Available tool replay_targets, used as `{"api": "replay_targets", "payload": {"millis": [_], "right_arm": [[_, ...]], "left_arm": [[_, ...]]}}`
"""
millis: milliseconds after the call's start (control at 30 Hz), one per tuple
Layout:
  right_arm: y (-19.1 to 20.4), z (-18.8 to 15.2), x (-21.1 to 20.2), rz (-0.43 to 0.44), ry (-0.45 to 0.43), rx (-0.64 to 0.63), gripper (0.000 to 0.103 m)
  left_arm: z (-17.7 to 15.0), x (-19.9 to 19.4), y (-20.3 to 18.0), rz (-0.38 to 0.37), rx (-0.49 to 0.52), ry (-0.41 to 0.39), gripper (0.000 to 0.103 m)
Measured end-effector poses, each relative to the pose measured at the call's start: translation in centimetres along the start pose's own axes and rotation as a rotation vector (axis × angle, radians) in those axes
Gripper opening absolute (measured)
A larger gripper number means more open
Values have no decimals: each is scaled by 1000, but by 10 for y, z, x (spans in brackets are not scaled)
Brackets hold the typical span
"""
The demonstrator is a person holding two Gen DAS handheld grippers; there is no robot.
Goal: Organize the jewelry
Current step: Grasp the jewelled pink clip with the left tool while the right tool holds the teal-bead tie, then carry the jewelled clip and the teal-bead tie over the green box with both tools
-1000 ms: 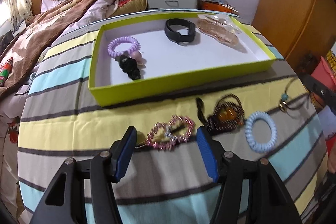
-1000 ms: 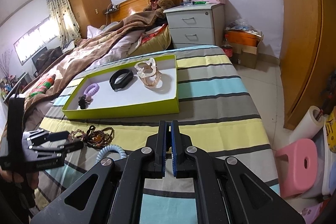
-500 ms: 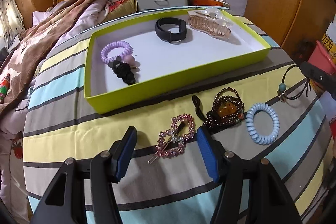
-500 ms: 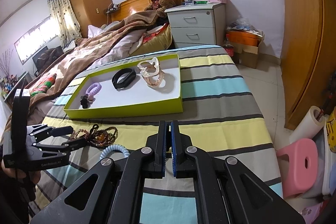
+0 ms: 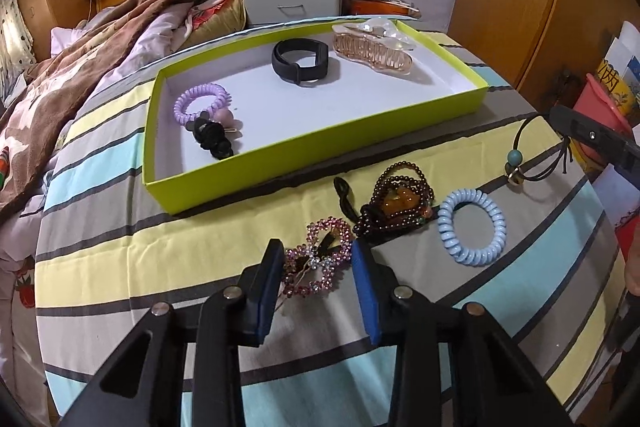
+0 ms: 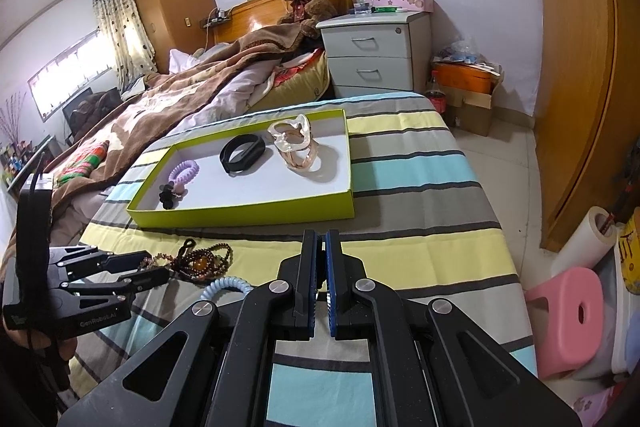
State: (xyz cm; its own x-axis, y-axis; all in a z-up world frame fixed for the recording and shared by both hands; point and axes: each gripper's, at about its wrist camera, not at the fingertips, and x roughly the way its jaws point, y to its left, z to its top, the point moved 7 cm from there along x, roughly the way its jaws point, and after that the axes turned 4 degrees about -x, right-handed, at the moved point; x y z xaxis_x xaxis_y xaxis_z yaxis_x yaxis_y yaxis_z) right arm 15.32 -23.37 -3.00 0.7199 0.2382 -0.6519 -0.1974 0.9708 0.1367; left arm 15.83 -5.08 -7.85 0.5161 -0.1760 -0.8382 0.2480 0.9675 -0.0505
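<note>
My left gripper (image 5: 318, 259) is closing around a pink rhinestone hair clip (image 5: 320, 257) on the striped bedspread; its jaws flank the clip and look close to it, contact unclear. Beside it lie a dark bead bracelet (image 5: 398, 203), a blue coil hair tie (image 5: 472, 227) and a black cord tie with a teal bead (image 5: 516, 163). The green tray (image 5: 320, 151) holds a purple coil tie (image 5: 200, 103), a black flower clip (image 5: 214, 141), a black band (image 5: 300, 63) and a clear pink claw clip (image 5: 374, 47). My right gripper (image 6: 321, 251) is shut with a dark strand between its pads, over the bedspread in front of the tray (image 6: 248, 215).
A brown blanket (image 6: 168, 107) lies to the left of the tray. A grey nightstand (image 6: 372, 55) stands behind the bed. A pink stool (image 6: 576, 307) and boxes stand on the floor to the right, past the bed's edge.
My left gripper has moved forward over the pink rhinestone clip and its jaws have narrowed around it. My right gripper stays shut and has barely moved.
</note>
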Motion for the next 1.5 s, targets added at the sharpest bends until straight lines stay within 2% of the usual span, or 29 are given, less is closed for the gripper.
{"api": "replay_targets", "payload": {"millis": [633, 933, 1167, 1500], "right_arm": [[17, 16, -23, -1, -52, -32, 4], [29, 36, -31, 4, -87, -61, 4], [41, 54, -24, 19, -101, -79, 4], [59, 76, 9, 33, -79, -106, 4]], "left_arm": [[13, -41, 6, -26, -41, -96, 36], [27, -59, 15, -35, -63, -139, 36], [48, -66, 28, -39, -86, -172, 36], [76, -51, 47, -57, -125, -172, 36]]}}
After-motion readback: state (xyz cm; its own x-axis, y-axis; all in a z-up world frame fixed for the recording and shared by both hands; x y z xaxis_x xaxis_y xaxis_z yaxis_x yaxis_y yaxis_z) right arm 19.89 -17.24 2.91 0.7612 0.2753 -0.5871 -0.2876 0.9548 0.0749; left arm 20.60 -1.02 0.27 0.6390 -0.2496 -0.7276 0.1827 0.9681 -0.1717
